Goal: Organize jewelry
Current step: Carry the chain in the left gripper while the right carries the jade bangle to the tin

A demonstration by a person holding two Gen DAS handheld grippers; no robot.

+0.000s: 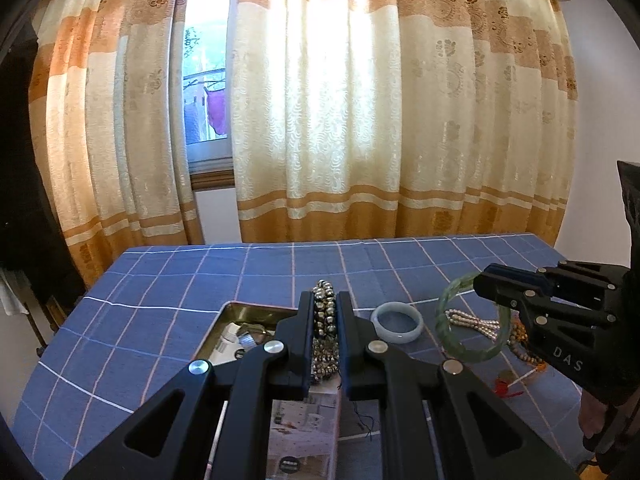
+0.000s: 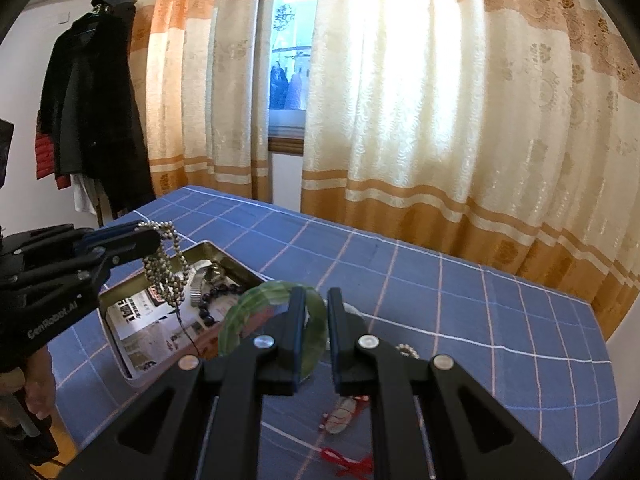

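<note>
Both black two-finger grippers are in our hands above a table draped in a blue cloth with a pale grid. Our left gripper pinches a bunched strand of small silvery metal beads between its fingers; in the right wrist view the strand dangles in loops from that gripper over an open, shallow, gold-coloured metal tin.

Our right gripper holds a translucent green, faceted bangle raised above the cloth. Its left finger passes in front of the ring and hides the contact, but the left wrist view shows the bangle clamped at that gripper's tip.

Inside the tin we can make out printed paper lining, a metal watch band and a string of dark beads; our left gripper covers much of it in its own view.

On the cloth lie a pale grey-white smooth bangle, a pile of pearly bead strands, and brown beads partly hidden by the right gripper. A red-corded pendant lies beneath our right gripper, its shape blurred.

Cream and orange patterned curtains hang behind the table. Dark coats hang at far left.
</note>
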